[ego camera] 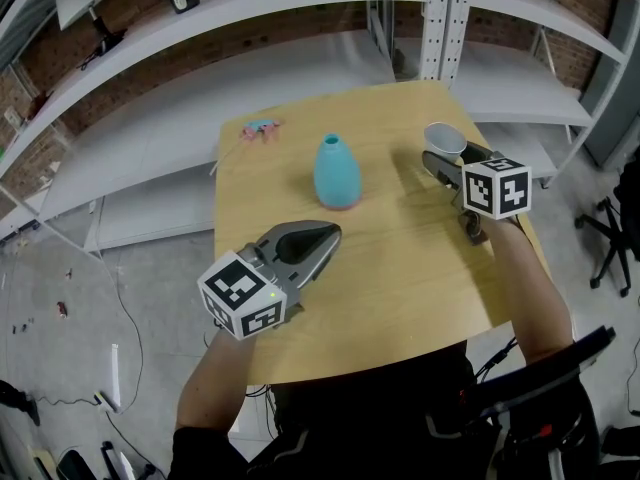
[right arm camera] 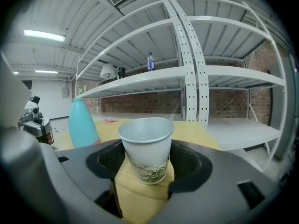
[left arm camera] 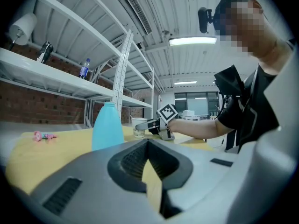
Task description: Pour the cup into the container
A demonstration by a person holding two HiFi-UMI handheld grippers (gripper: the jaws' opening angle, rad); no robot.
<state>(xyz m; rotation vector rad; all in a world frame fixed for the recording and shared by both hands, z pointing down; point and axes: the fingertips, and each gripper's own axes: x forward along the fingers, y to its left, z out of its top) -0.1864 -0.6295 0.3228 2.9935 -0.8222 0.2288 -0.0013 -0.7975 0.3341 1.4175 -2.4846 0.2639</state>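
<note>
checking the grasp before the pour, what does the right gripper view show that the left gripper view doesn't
Only the right gripper view: the paper cup close up, upright between the right gripper's jaws, its leaf print visible. Only the left gripper view: the left gripper's jaws together with nothing between them, and the person's arm. Both: the blue bottle, the cup and the wooden table.

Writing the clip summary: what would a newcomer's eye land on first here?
A blue bottle stands upright in the middle of the table. On the person's right, a white paper cup stands on the wood between the jaws of the right gripper. The left gripper sits nearer the person, jaws together and empty.
</note>
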